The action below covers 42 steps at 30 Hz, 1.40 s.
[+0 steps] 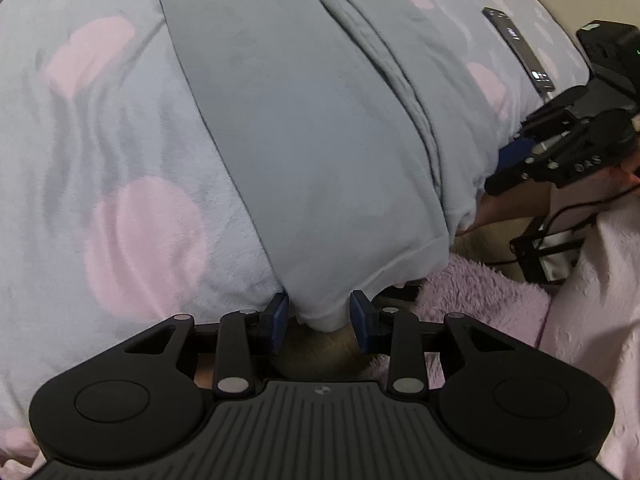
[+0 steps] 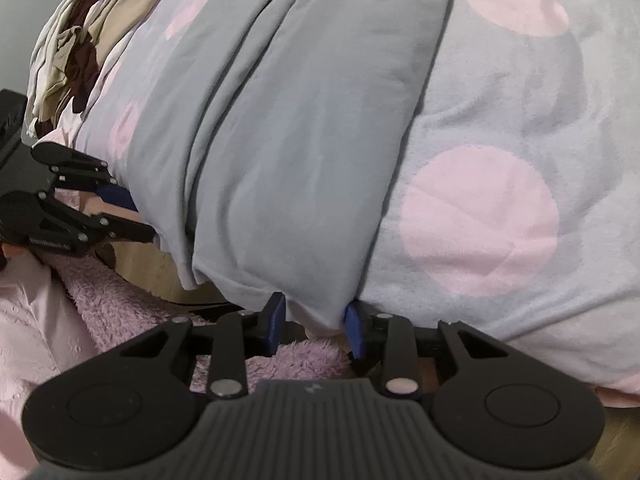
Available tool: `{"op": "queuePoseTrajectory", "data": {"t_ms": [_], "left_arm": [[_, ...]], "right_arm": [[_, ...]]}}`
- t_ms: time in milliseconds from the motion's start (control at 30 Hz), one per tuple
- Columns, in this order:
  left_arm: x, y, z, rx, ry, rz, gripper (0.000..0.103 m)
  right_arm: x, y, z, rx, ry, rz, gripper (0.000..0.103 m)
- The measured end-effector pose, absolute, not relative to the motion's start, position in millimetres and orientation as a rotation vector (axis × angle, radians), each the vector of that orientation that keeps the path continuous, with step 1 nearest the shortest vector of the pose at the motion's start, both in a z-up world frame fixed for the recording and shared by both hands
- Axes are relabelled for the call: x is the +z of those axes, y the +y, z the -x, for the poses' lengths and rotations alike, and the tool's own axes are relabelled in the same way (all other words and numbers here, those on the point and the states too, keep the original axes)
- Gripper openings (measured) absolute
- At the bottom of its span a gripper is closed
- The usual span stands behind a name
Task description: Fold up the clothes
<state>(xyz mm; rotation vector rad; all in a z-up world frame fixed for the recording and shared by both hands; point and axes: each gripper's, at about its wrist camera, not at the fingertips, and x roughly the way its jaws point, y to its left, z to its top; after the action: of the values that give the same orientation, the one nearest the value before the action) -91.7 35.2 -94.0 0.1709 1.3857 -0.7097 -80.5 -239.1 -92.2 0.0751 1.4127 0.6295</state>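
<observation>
1. A long grey folded garment is laid lengthwise on a pale blue fleece blanket with pink spots, its near end hanging over the blanket's edge.
2. One corner of the hem is seen between the left gripper pads; whether it is pinched cannot be told.
3. The other hem corner is clamped by the right gripper.
4. A dark phone is seen lying on the blanket.

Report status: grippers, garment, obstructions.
Left hand-held gripper and right hand-held gripper each straddle grey garment hem, grip unconfirmed. Garment long-folded on spotted blanket. Phone lies clear.
</observation>
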Motion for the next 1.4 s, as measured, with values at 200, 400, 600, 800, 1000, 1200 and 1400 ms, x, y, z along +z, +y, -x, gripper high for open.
{"op": "queuePoseTrajectory", "data": {"t_ms": [200,400,600,800,1000,1200,1400], "left_arm": [[-102.4,24.6,95.0,-0.723,1.371,-0.247,0.015],[-81.9,40.4,88.1,-0.798,1.393,-0.191,0.006],[-48.8,55.0,82.5,-0.912,1.374,-0.118,0.005],[-4.5,74.0,68.7,-1.014,1.277,0.040,0.005],[26.2,93.0,37.7,-1.020,1.180,0.174,0.005],[42.6,91.9,-12.0,-0.937,1.090,0.182,0.005],[44.4,73.9,-65.7,-0.898,1.038,0.162,0.004]], "right_arm": [[-82.1,-249.7,82.7,0.637,1.420,-0.114,0.005],[-49.1,-256.1,83.2,0.729,1.394,-0.162,0.005],[-13.6,-285.6,80.5,0.811,1.322,-0.302,0.005],[14.5,-311.9,63.1,0.850,1.189,-0.476,0.005],[25.2,-321.3,22.0,0.797,1.087,-0.564,0.004],[25.6,-325.2,-23.5,0.711,1.020,-0.581,0.004],[8.3,-324.2,-69.0,0.647,1.016,-0.564,0.004]]}}
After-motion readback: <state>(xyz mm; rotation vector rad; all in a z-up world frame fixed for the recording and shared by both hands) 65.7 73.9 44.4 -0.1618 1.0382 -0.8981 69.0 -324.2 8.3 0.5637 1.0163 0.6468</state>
